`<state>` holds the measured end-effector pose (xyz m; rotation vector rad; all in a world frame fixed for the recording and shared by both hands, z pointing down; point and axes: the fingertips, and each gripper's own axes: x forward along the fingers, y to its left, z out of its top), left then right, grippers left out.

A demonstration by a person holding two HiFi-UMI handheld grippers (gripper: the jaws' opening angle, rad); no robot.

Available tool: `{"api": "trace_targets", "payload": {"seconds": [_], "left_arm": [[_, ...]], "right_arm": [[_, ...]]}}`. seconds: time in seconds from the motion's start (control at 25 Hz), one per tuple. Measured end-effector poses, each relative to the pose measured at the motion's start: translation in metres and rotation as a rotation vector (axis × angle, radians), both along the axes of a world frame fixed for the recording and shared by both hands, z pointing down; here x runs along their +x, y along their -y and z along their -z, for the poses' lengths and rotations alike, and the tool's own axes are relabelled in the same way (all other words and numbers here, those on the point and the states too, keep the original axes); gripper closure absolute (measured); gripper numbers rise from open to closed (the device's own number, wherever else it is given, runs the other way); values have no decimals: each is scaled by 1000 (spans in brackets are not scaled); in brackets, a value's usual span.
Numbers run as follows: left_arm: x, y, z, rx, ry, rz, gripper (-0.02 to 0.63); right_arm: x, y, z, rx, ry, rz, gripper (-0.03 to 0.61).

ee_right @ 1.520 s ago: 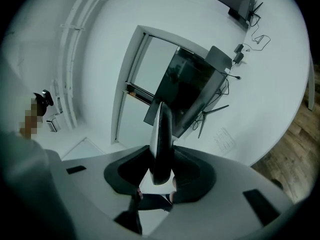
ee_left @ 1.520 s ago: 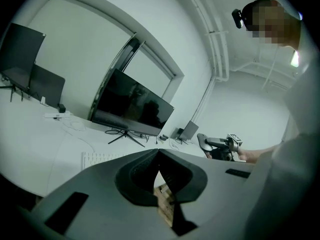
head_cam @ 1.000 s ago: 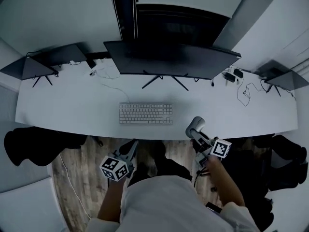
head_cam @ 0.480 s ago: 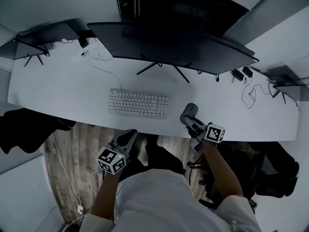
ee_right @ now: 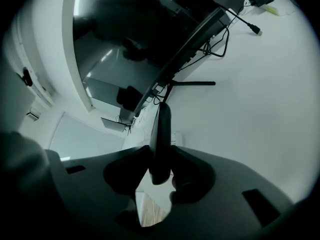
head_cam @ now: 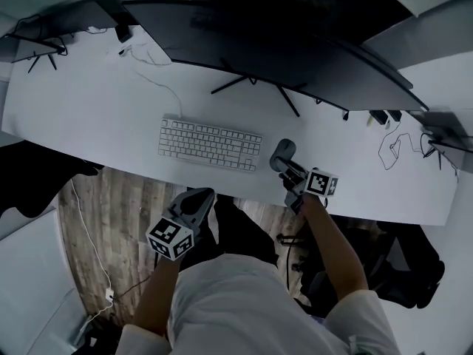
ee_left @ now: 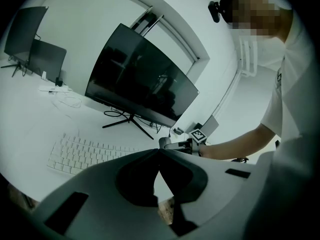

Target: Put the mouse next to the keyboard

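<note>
Mouse [head_cam: 281, 151] is clamped edge-on in the right claw [head_cam: 287, 165], with the jaws pressed on both of its sides. Keyboard [head_cam: 211, 144] lies on the tabletop [head_cam: 96, 117] just left of this claw, a narrow gap from the mouse. Contact between mouse and tabletop cannot be determined. Monitor [head_cam: 295, 43] stands ahead of the claw. Left claw [head_cam: 201, 197] is fully closed with its tips touching, and holds nothing. It hangs short of the tabletop edge, with the keyboard ahead.
</note>
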<state>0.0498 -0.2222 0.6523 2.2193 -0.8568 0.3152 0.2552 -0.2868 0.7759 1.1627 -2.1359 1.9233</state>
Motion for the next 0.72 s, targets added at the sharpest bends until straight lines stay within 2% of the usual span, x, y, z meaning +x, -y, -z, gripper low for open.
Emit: {"api": "trace_targets", "payload": {"seconds": [0.4,0.72], "left_arm": [[4,1,-24,-59,-9,-17,597],[-1,-1,-37,-93,-16,2,597]], "right_arm": [[-12,12,-58,-118,-158,104,433],[-18,16,-77,-172,-250,150,433]]}}
